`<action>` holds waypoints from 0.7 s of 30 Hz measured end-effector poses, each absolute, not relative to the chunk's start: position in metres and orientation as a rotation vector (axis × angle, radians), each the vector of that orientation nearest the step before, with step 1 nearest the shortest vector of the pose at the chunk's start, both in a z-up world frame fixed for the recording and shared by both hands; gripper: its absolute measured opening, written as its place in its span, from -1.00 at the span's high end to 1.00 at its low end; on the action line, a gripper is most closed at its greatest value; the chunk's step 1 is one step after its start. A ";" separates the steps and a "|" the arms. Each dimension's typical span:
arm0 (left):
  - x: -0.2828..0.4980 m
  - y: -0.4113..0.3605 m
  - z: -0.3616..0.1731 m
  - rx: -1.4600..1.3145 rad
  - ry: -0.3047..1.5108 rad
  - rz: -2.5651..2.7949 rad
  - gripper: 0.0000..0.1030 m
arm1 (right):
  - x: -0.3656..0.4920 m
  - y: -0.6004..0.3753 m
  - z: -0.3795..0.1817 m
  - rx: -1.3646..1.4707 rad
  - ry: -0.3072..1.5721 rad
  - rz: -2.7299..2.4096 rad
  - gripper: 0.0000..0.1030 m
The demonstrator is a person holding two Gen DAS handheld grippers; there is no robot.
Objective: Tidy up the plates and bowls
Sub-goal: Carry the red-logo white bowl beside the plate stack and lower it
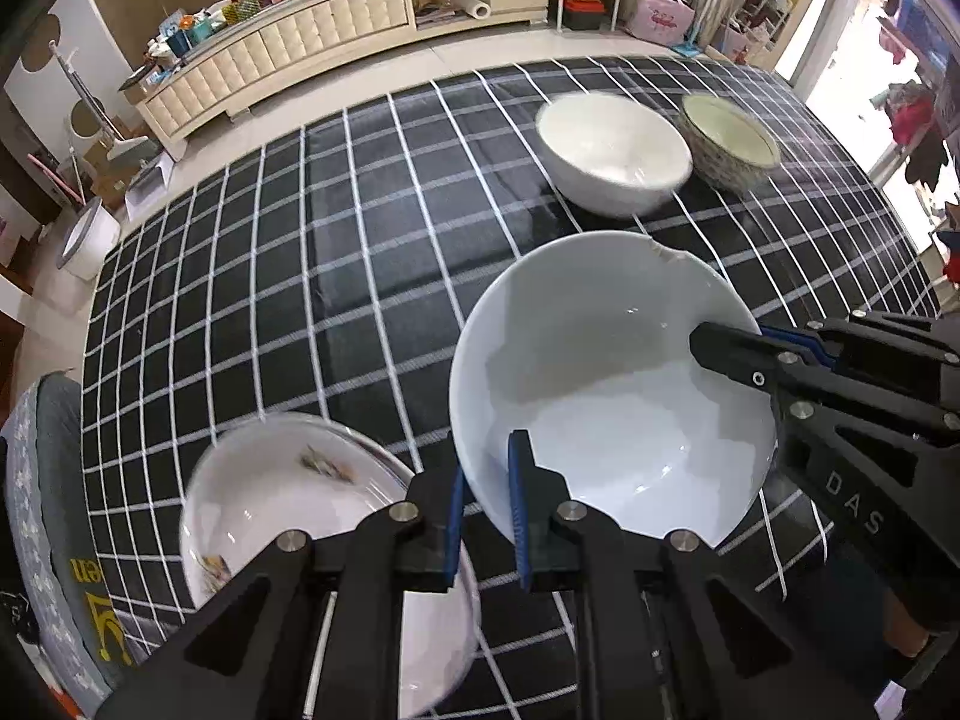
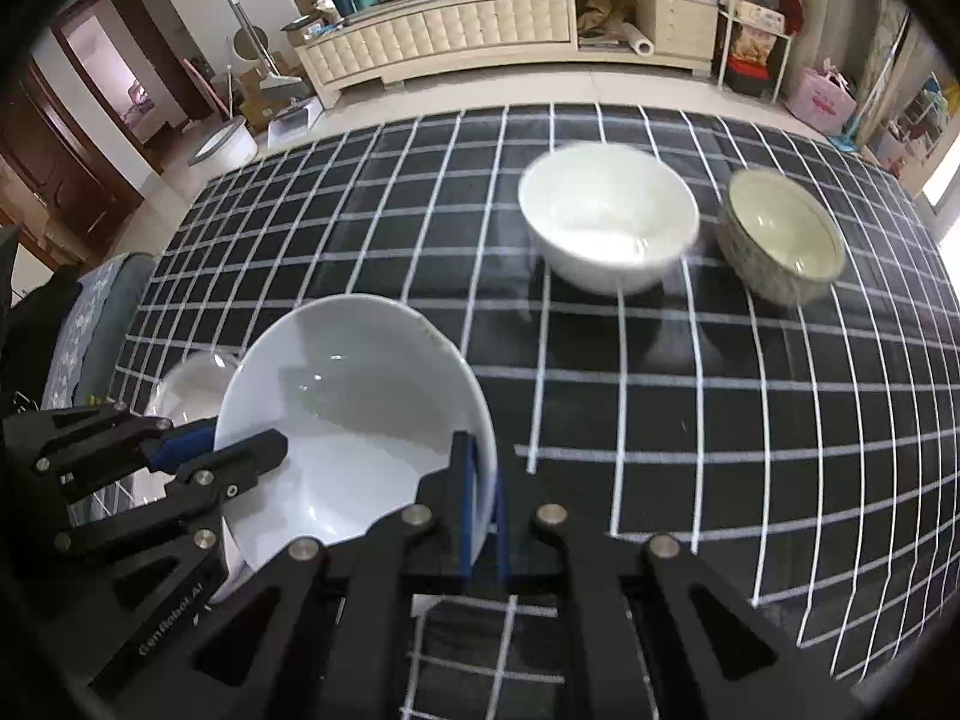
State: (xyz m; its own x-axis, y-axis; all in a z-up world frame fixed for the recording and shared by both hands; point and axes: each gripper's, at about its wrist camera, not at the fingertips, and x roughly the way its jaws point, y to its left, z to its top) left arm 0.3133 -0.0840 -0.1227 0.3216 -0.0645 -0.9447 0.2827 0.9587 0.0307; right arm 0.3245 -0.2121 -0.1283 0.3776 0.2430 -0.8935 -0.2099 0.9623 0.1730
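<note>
A large white bowl [image 1: 600, 372] with a chipped far rim is held above the checked tablecloth by both grippers. My left gripper [image 1: 486, 516] is shut on its near-left rim. My right gripper [image 2: 483, 516] is shut on its right rim, and it shows at the right of the left wrist view [image 1: 738, 354]. The left gripper shows in the right wrist view [image 2: 240, 450]. The bowl also shows in the right wrist view [image 2: 354, 414]. A white dish with a leaf pattern [image 1: 282, 504] sits below at the near left. A white bowl [image 1: 612, 150] and a patterned greenish bowl [image 1: 729, 141] stand at the far side.
The black-and-white checked tablecloth [image 1: 300, 276] covers the table. A cushioned chair [image 1: 54, 510] stands at the table's left edge. A long cream cabinet [image 2: 480, 30] and clutter stand across the floor beyond the table.
</note>
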 end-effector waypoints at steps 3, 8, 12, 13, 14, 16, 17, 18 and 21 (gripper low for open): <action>0.301 -0.091 -0.133 0.212 1.239 -0.237 0.77 | 0.314 -0.218 -0.138 0.040 1.166 0.286 0.83; 0.289 -0.100 -0.152 0.204 1.273 -0.245 0.77 | 0.300 -0.223 -0.156 0.033 1.199 0.298 0.84; 0.287 -0.101 -0.164 0.206 1.289 -0.236 0.77 | 0.297 -0.222 -0.165 0.016 1.216 0.304 0.84; 0.286 -0.102 -0.166 0.207 1.291 -0.237 0.77 | 0.295 -0.223 -0.167 0.017 1.217 0.303 0.84; 0.286 -0.102 -0.167 0.205 1.293 -0.238 0.77 | 0.294 -0.223 -0.169 0.017 1.220 0.302 0.84; 0.286 -0.102 -0.169 0.199 1.298 -0.237 0.77 | 0.293 -0.222 -0.171 0.008 1.228 0.303 0.84; 0.286 -0.102 -0.170 0.198 1.301 -0.238 0.77 | 0.293 -0.221 -0.172 0.004 1.232 0.304 0.84; 0.287 -0.100 -0.171 0.194 1.301 -0.236 0.79 | 0.293 -0.221 -0.174 -0.004 1.236 0.306 0.84; 0.288 -0.097 -0.168 0.191 1.292 -0.247 0.80 | 0.293 -0.222 -0.175 -0.008 1.246 0.316 0.83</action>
State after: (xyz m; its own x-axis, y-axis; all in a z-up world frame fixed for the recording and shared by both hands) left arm 0.2876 -0.0968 -0.1681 0.2545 -0.0741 -0.9642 0.2863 0.9581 0.0020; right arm 0.2930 -0.2219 -0.1752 0.2818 0.2313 -0.9312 -0.2399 0.9567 0.1651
